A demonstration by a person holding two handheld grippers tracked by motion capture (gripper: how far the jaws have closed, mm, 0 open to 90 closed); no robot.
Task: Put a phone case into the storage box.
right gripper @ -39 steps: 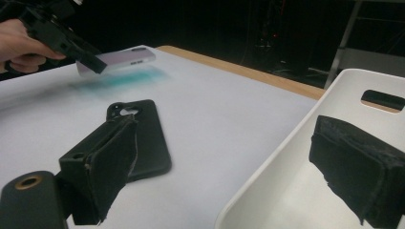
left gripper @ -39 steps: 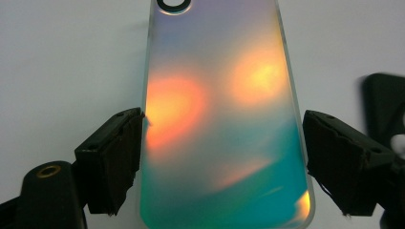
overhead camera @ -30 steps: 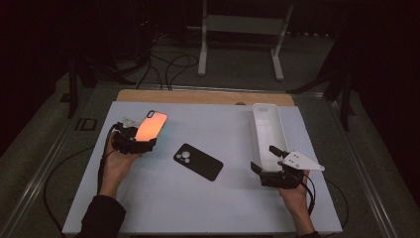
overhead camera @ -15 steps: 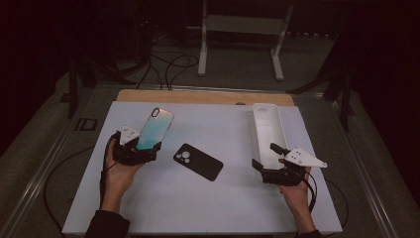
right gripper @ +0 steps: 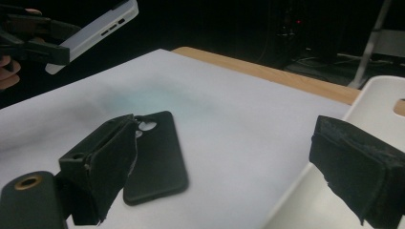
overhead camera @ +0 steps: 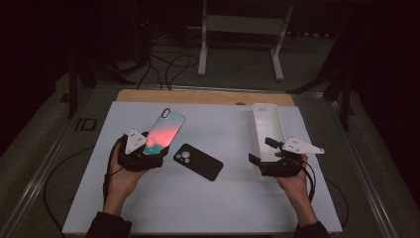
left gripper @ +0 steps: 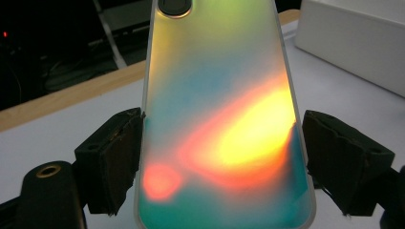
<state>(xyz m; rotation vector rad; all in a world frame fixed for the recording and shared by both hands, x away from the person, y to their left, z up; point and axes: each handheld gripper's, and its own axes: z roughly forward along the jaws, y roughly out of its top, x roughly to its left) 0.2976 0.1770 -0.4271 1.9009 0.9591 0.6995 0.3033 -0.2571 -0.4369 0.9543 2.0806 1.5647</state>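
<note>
The left gripper is clamped on a phone with an iridescent case, its two black jaws pressing the long edges near the lower end. In the left gripper view the case glows green at the top, teal through the middle and orange-yellow lower down, with a camera cutout at the upper end. The phone is lifted off the table and tilted, its upper end pointing away from the person and towards the wooden strip at the far edge of the white table top. From the right gripper view the same phone hangs in the air at the upper left, showing its pale edge with small port holes.

The right gripper stands with its jaws wide apart and nothing between them. It hovers at the near end of a long white tray, which lies lengthwise on the right side of the table. In the right gripper view one jaw hangs above the tray's rim.

Between the two grippers a black phone case lies flat on the table, camera holes towards the left gripper, touching neither
</note>
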